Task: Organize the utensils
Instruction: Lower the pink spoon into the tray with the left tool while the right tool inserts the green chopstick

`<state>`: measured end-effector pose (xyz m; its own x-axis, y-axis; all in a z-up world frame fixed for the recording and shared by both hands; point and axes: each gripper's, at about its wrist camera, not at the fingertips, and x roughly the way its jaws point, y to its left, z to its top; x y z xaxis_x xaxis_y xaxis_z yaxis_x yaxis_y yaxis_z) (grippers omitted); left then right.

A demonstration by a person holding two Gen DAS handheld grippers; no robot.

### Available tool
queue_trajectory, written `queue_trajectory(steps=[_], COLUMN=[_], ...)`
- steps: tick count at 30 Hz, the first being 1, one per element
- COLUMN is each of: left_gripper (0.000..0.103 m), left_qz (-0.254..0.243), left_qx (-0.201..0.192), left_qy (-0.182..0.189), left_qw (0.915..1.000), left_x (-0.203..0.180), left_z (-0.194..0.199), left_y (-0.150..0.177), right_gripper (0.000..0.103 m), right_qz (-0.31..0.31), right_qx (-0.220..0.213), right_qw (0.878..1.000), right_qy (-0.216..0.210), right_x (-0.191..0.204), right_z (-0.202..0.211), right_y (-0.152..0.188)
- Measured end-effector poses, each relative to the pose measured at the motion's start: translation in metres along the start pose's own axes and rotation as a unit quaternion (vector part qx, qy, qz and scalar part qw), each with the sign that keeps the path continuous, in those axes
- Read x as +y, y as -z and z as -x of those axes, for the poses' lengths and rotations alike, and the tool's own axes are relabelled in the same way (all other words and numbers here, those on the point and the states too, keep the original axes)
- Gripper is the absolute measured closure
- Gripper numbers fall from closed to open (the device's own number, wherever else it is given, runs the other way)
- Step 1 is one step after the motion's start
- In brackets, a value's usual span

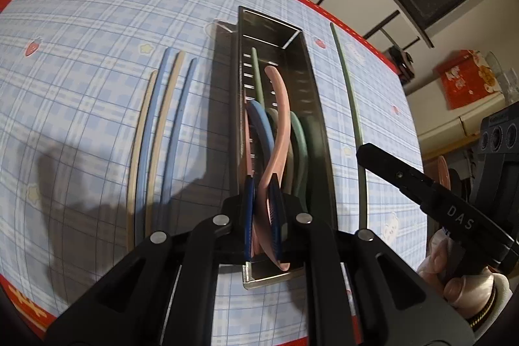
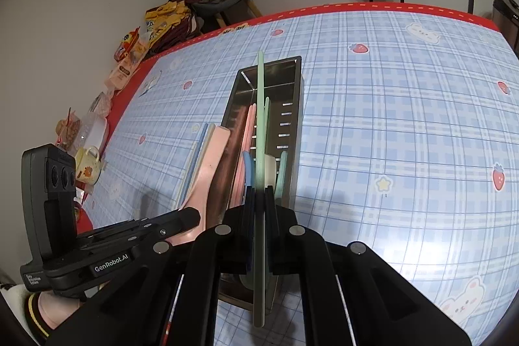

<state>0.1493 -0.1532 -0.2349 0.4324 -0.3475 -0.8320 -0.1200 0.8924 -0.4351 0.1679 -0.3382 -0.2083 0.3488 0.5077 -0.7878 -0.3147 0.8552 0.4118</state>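
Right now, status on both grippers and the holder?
Left gripper shut on pink spoon over steel slotted holder. Right gripper shut on green chopstick. Four blue and beige chopsticks on tablecloth beside holder.

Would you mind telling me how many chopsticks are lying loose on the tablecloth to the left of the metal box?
4, side by side left of the metal box: a beige chopstick outermost, then a blue, another beige, and a darker blue nearest the box. Shadow may hide more.
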Motion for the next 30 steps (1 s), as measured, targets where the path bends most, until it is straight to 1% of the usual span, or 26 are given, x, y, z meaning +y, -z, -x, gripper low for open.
queue_trajectory(steps=[4, 10, 16, 23, 30], left_gripper=[0.090, 0.090, 0.090, 0.090, 0.090], left_qz=[0.007, 0.014, 0.016, 0.020, 0.013], left_qx=[-0.007, -0.009, -0.008, -0.008, -0.003], left_qy=[-0.009, -0.017, -0.016, -0.020, -0.025], left_qw=[0.9999, 0.9997, 0.9997, 0.9996, 0.9996], left_x=[0.001, 0.001, -0.001, 0.001, -0.006], left_z=[-0.001, -0.006, -0.006, -0.005, -0.008], left_y=[0.001, 0.001, 0.002, 0.003, 0.005], right_gripper=[0.096, 0.096, 0.096, 0.096, 0.096], right_qz=[-0.001, 0.003, -0.013, -0.030, -0.048], right_qx=[0.008, 0.019, 0.031, 0.033, 0.041], right_qw=[1.000, 1.000, 0.999, 0.999, 0.998], right_qy=[-0.008, -0.014, -0.018, -0.020, -0.020], right_x=[0.000, 0.001, 0.000, 0.001, -0.004], right_z=[-0.007, -0.017, -0.034, -0.050, -0.063], right_y=[-0.003, -0.007, -0.017, -0.030, -0.037])
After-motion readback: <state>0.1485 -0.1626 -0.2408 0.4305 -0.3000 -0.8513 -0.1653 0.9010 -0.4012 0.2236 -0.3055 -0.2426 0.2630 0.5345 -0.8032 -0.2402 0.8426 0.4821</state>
